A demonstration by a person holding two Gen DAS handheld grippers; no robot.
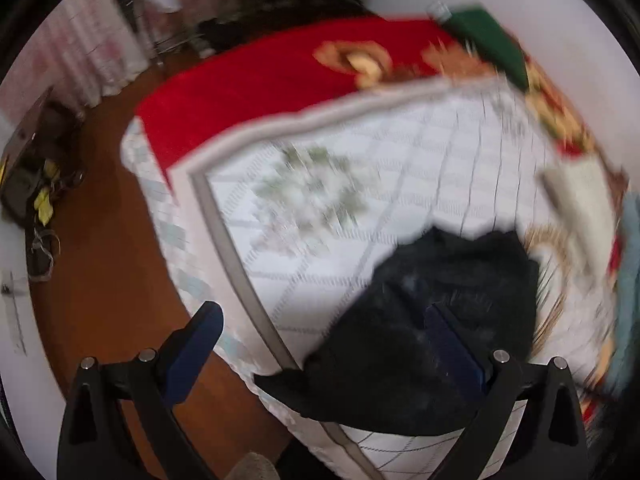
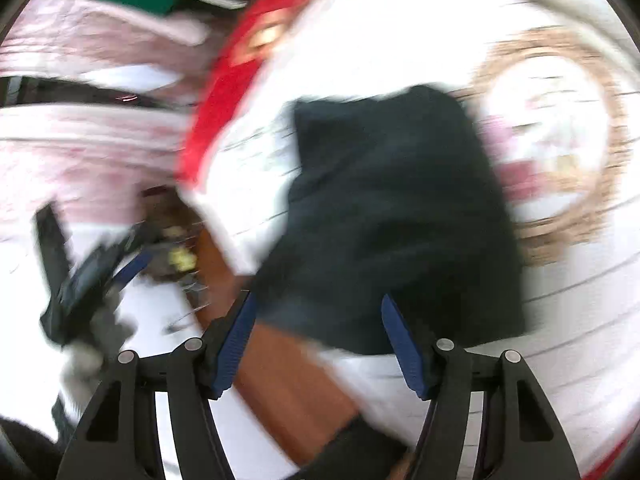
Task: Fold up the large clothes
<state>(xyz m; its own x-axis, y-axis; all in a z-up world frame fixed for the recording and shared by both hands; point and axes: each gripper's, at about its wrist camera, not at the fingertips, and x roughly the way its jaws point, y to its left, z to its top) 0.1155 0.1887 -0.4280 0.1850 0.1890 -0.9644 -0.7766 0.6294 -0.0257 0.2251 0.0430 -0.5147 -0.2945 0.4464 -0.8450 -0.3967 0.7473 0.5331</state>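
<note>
A dark, nearly black garment (image 1: 432, 320) lies bunched near the corner of a bed with a white quilted cover (image 1: 360, 184). My left gripper (image 1: 320, 332) is open above the bed's edge, its right finger over the garment, nothing between its jaws. In the right wrist view the same garment (image 2: 396, 208) lies folded into a rough block on the white cover (image 2: 560, 280). My right gripper (image 2: 316, 320) is open just at the garment's near edge, holding nothing. The left gripper (image 2: 84, 276) shows blurred at the left of that view. Both views are motion-blurred.
A red patterned blanket (image 1: 256, 80) covers the far part of the bed, with a green folded item (image 1: 492, 40) on it. Brown floor (image 1: 104, 280) lies left of the bed, with bags (image 1: 36, 184) by the wall. Light folded cloth (image 1: 580, 200) lies at the right.
</note>
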